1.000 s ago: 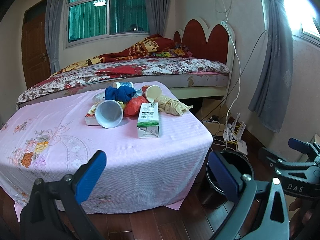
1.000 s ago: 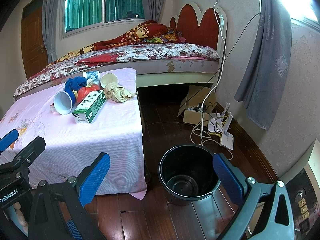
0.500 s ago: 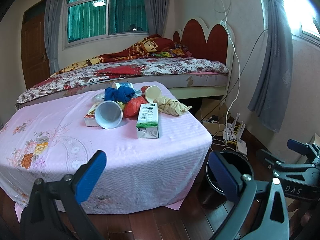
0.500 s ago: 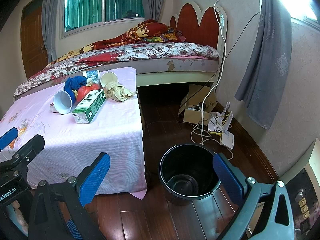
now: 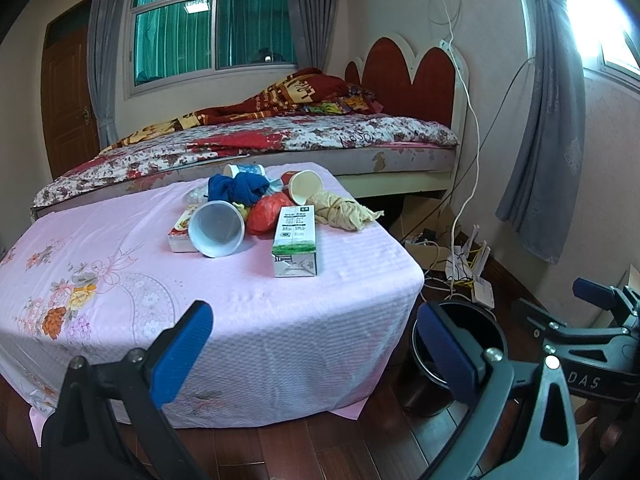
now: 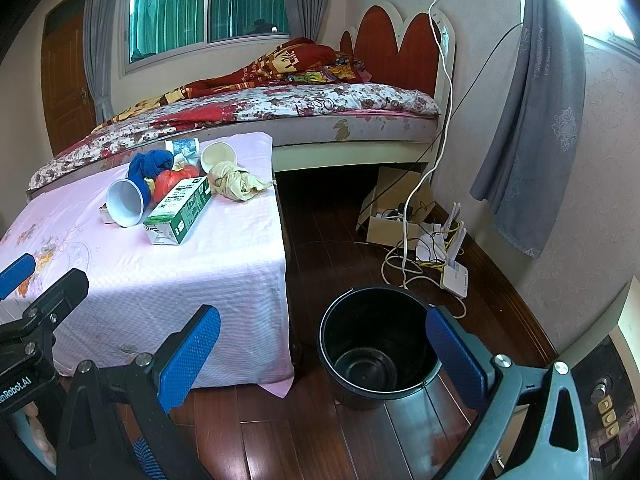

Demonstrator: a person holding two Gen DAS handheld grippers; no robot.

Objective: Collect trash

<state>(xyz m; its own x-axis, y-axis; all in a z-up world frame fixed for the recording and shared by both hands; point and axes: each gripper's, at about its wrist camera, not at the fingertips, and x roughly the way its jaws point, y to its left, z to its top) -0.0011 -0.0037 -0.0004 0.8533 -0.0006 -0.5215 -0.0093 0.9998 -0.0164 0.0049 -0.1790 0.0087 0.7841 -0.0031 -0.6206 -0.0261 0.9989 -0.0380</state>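
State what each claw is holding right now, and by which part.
Nothing is held. The left claw and right claw are both open and empty; the trash, like the milk carton, lies untouched on the table.

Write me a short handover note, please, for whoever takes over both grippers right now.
Left gripper: open, empty, facing the table.
Right gripper: open, empty, over the floor by the black bucket.
Trash piled on the pink tablecloth: milk carton, white cup, red bag, paper cup, beige rag, blue cloth.
Done: nothing; the bucket looks empty.
Left: everything.
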